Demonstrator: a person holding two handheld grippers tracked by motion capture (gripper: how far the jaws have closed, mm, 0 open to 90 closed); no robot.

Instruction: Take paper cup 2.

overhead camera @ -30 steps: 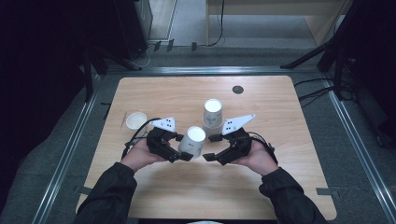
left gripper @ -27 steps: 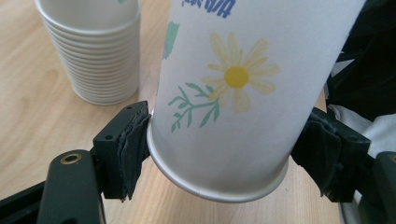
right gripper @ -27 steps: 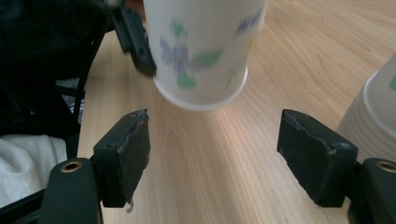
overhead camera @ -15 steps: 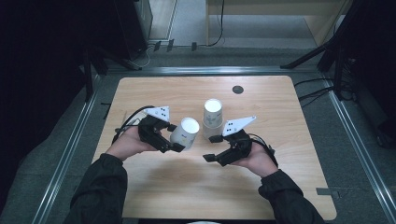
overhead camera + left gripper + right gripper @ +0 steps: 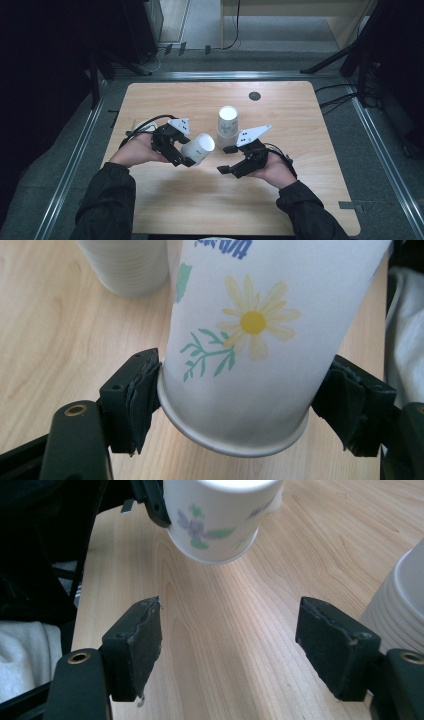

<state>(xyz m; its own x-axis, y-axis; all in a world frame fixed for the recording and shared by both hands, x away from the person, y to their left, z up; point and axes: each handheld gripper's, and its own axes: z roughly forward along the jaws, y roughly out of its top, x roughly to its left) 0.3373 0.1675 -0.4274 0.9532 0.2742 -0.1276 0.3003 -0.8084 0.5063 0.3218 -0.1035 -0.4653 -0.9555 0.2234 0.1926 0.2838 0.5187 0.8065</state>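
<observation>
One loose paper cup point(image 5: 198, 148), one cup stack point(image 5: 227, 121)

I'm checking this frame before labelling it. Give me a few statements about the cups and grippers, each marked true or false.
1. The left gripper is shut on a flowered paper cup. True.
2. The right gripper holds a cup. False: its jaws are open over bare table.
3. A stack of cups stands upside down on the table. True.
4. The held cup rests on the stack. False: it is apart from it, tilted on its side.
</observation>
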